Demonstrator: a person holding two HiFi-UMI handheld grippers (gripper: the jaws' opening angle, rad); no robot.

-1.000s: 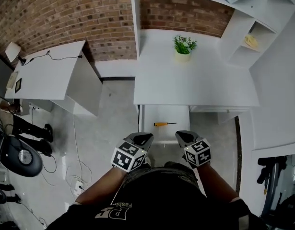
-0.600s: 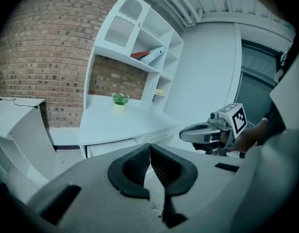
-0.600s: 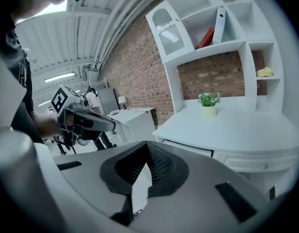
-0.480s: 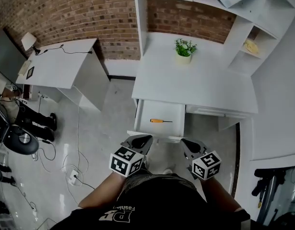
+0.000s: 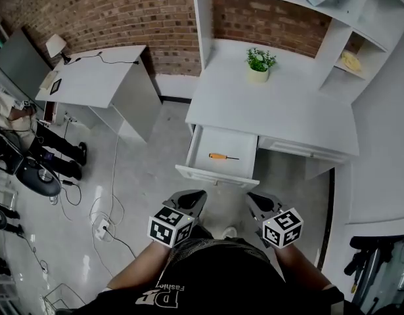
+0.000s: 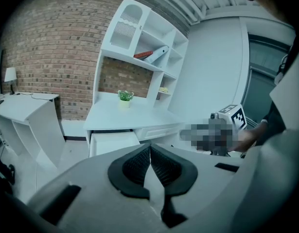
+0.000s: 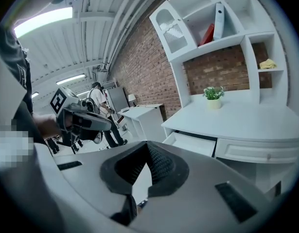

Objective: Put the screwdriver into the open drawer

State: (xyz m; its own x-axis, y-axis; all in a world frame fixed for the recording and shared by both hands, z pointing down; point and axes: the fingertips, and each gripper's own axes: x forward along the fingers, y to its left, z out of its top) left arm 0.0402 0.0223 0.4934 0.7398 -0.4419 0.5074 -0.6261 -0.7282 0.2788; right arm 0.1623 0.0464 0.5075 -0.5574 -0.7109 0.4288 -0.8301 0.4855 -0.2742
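1. The left gripper (image 5: 190,199) and the right gripper (image 5: 257,201) hung by the person's waist, at 6 o'clock of the drawer, each with its jaws pressed together on nothing.
2. The screwdriver (image 5: 223,156) lay inside the open drawer (image 5: 215,174), handle toward 9 o'clock (the task looked done).
3. The drawer jutted out from the desk (image 5: 274,110). A knee or gripper bumping it could set the screwdriver rolling.

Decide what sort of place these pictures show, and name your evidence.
Probably an office or studio: a white desk with open shelving against a red-brick wall, a second white table with a small lamp, and loose cables on the grey floor.
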